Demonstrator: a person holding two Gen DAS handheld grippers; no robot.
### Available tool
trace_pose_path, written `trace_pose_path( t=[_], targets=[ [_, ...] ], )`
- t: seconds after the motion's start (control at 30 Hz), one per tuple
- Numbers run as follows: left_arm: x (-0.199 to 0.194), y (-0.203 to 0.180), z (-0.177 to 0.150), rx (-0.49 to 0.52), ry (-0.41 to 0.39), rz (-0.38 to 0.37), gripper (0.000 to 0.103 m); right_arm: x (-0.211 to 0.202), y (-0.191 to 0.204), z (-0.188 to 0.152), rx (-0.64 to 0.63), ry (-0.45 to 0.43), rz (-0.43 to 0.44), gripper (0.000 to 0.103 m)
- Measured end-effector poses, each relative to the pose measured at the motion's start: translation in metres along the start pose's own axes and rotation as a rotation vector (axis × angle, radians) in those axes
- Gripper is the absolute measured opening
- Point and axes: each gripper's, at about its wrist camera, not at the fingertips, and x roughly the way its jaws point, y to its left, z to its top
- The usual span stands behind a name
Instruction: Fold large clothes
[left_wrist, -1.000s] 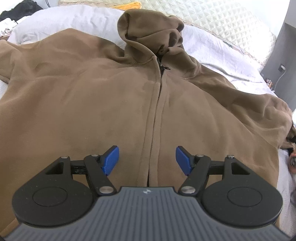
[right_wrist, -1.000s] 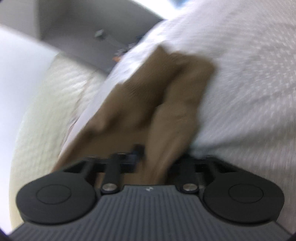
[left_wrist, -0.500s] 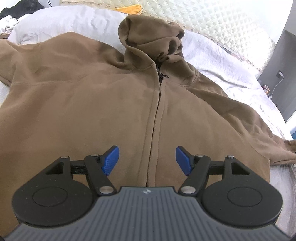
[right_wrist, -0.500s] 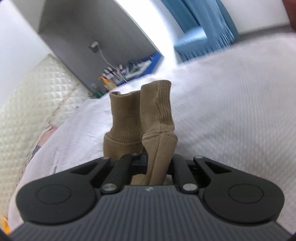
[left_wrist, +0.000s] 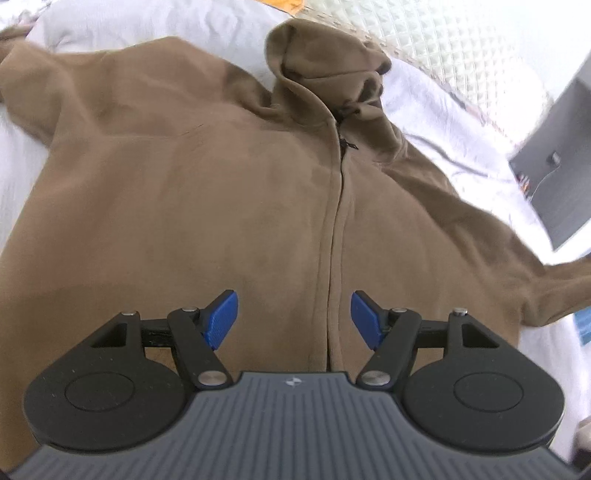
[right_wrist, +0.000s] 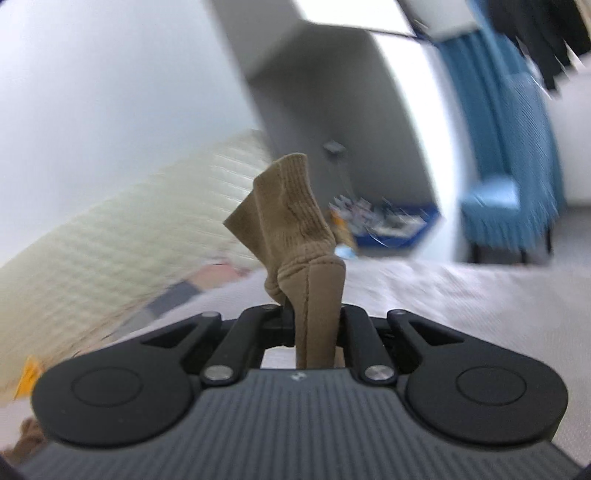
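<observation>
A large brown zip-up hoodie (left_wrist: 207, 206) lies face up on the white bed, zipped, with its hood (left_wrist: 325, 66) at the far end. My left gripper (left_wrist: 294, 317) is open and empty, hovering over the lower front beside the zipper (left_wrist: 338, 206). The hoodie's right sleeve (left_wrist: 535, 280) stretches out to the right edge of the left wrist view. My right gripper (right_wrist: 314, 317) is shut on the ribbed sleeve cuff (right_wrist: 295, 218), which stands up between its closed jaws, lifted above the bed.
A quilted cream headboard (left_wrist: 461, 48) runs behind the hood. A grey cabinet (left_wrist: 561, 184) stands to the right of the bed. A blue chair (right_wrist: 506, 206) and a blue curtain (right_wrist: 480, 92) are beyond the bed. White bedding (left_wrist: 461, 122) surrounds the hoodie.
My right gripper has lifted the cuff off the bed and tilted upward, so the room now shows behind it. The sleeve is pulled out straighter to the right. My left gripper shifted slightly left.
</observation>
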Motion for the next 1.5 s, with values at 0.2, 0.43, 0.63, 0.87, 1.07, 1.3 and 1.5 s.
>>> trace_pose_path(
  t=[0.2, 0.43, 0.63, 0.87, 1.07, 1.3, 1.5],
  targets=[
    [-0.034, 0.025, 0.003, -0.055, -0.053, -0.055, 0.073, -0.073, 0.114, -0.006, -0.171, -0.063, 0.172, 0.009],
    [-0.092, 0.072, 0.013, -0.173, -0.189, -0.106, 0.073, -0.160, 0.223, -0.034, -0.249, -0.167, 0.408, 0.009],
    [-0.131, 0.129, 0.021, -0.319, -0.286, -0.126, 0.073, -0.220, 0.309, -0.105, -0.337, -0.119, 0.618, 0.009],
    [-0.170, 0.164, 0.017, -0.341, -0.410, -0.098, 0.073, -0.266, 0.362, -0.229, -0.451, 0.110, 0.821, 0.009],
    [-0.177, 0.184, 0.012, -0.358, -0.467, -0.076, 0.073, -0.283, 0.370, -0.330, -0.557, 0.283, 0.853, 0.009],
    [-0.162, 0.191, 0.013, -0.347, -0.446, -0.080, 0.073, -0.291, 0.371, -0.395, -0.596, 0.435, 0.883, 0.012],
    [-0.150, 0.189, 0.015, -0.336, -0.428, -0.123, 0.073, -0.292, 0.368, -0.391, -0.550, 0.549, 0.889, 0.043]
  ],
)
